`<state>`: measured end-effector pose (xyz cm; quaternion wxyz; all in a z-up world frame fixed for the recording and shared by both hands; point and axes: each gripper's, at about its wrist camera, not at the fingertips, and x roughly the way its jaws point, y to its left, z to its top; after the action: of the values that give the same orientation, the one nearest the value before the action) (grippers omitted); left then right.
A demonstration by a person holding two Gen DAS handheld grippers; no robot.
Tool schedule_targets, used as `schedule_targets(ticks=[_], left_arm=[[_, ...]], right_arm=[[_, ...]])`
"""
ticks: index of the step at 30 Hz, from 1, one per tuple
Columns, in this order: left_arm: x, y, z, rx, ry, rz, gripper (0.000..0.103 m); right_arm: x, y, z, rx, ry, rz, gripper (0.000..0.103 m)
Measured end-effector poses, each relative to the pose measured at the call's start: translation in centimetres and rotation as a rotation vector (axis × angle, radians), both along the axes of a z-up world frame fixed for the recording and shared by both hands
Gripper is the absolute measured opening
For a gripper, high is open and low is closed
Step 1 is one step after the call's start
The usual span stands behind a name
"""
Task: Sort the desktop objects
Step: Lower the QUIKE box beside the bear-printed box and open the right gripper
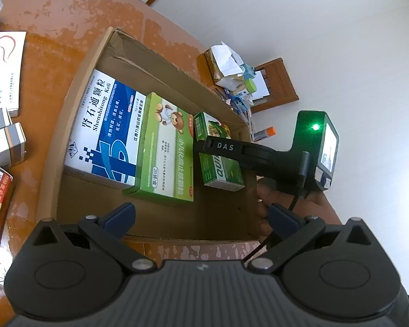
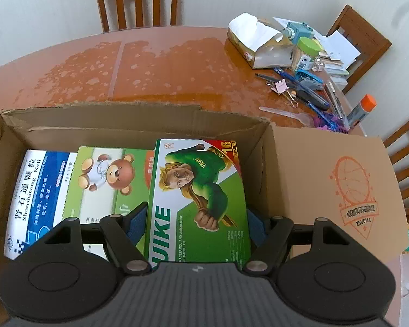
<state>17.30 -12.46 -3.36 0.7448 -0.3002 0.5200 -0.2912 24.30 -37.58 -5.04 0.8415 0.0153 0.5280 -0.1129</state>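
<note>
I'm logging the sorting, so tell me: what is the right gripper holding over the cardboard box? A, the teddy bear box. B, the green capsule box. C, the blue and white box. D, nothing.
B: the right gripper has its pads on both sides of the green capsule box.

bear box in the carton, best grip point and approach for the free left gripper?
Take the bear box across its short width at the near end, coming from above with the left gripper, which is open. It lies flat in the carton, its left edge overlapping the blue-and-white box; the right gripper holds the green capsule box on its other side.
</note>
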Motion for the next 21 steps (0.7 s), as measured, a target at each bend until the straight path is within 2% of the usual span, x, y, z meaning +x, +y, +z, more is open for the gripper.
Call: schedule_targets(ticks=[6,13,16,21], left_arm=[[0.1,0.3,-0.3,-0.002,0.009,0.004,0.103],[0.3,0.5,-0.5,-0.002,0.014,0.0,0.103],[0.3,0.4,-0.5,-0.001,0.013,-0.004,0.103],[0.4,0.5,-0.4,-0.002,0.012,0.0,0.103]], right_arm=[[-0.8,0.9,-0.4,-0.092,-0.024,-0.038,0.077],[-0.6,0.7,-0.7,-0.055,-0.029,-0.034,0.078],[-0.5,0.6,-0.7,-0.047,-0.032,-0.037,0.085],[-1.3,0.3,-0.1,-0.005,-0.051,-0.059,0.085]])
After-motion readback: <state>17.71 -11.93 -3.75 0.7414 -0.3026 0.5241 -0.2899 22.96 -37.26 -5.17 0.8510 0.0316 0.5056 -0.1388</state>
